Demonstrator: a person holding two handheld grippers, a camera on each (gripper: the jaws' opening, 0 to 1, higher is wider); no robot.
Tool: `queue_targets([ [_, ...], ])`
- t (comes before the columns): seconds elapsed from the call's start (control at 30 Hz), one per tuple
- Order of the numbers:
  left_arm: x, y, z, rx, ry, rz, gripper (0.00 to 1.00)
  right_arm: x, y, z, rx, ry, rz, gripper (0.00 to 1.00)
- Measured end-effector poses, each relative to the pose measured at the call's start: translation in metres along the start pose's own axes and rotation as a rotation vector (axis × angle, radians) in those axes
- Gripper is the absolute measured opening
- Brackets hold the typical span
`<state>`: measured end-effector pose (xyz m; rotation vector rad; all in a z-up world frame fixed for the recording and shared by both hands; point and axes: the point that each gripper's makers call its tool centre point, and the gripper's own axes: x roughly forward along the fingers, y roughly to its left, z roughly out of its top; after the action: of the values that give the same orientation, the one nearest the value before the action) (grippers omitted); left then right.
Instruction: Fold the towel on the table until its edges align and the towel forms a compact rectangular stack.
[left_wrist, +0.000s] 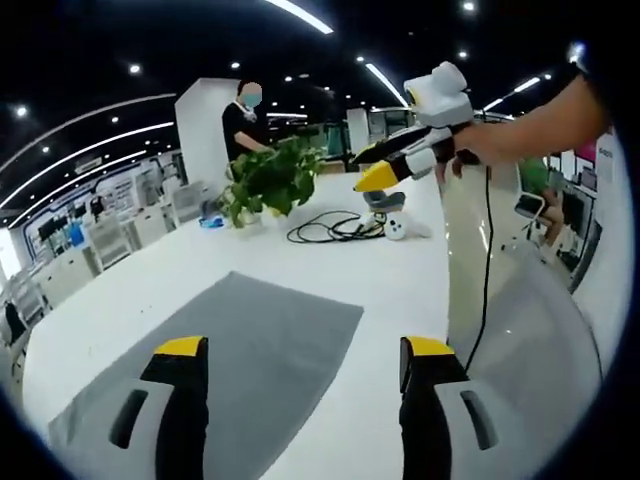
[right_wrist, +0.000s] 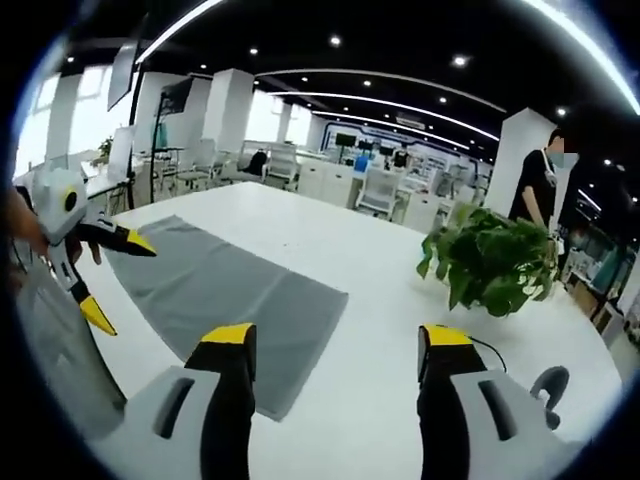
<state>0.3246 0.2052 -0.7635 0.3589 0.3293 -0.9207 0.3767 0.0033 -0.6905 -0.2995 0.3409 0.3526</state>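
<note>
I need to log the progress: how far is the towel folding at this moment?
Nothing looks done yet: the gray towel lies flat and unfolded on the white table. In hand: both grippers are open and empty, the left gripper above the towel's near end, the right gripper beside its other end. Left: grasping the edges, every fold, and aligning the stack.

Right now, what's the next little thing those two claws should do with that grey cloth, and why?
Probably lower both to one short edge of the grey towel and pinch its corners. It lies flat and unfolded on the white table, and the left gripper and right gripper are open, held above it, gripping nothing.
</note>
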Motion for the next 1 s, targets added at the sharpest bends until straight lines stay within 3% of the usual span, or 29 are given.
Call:
queue_targets([
  [0.2,0.019,-0.005,0.019,0.004,-0.022,-0.031,0.79,0.003,-0.019,0.019,-0.011,-0.019,-0.005,0.63],
  [0.6,0.05,-0.018,0.041,0.028,0.002,-0.061,0.77,0.044,-0.042,0.052,-0.007,-0.068,0.025,0.64],
  [0.93,0.077,-0.03,0.045,0.02,0.037,-0.084,0.75,0.075,-0.054,0.051,-0.009,-0.063,0.05,0.62],
  [1.0,0.083,-0.035,0.042,-0.021,0.061,-0.103,0.74,0.082,-0.057,0.048,0.003,-0.056,0.054,0.61],
])
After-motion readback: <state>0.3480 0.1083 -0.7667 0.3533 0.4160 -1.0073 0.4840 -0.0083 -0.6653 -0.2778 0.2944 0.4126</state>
